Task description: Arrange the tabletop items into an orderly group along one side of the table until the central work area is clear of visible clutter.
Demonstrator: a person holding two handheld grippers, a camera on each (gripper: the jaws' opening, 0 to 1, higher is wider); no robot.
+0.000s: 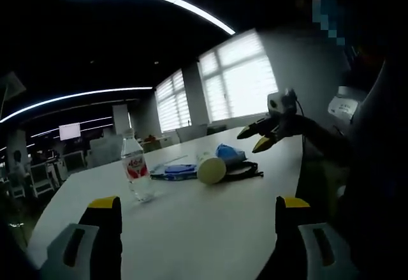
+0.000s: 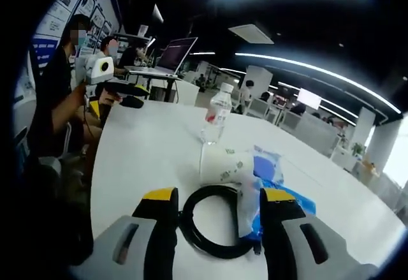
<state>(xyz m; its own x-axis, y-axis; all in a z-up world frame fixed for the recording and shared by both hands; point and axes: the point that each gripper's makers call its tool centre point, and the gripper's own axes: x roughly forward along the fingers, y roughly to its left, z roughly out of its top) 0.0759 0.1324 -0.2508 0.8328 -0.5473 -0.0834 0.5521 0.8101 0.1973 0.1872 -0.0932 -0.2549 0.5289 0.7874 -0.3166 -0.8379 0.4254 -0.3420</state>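
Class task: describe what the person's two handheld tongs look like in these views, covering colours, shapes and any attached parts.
The left tongs have two light grey jaws with black inner faces and yellow tips. The right tongs match: grey bodies with dark slots, black inner faces, yellow tips. Seen from the left gripper view, the right tongs carry a small white box on top.

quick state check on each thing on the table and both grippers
water bottle: upright, capped
paper cup: on its side
black cable: coiled flat
blue packet: lying flat
left gripper: open, empty
right gripper: open, over the cable
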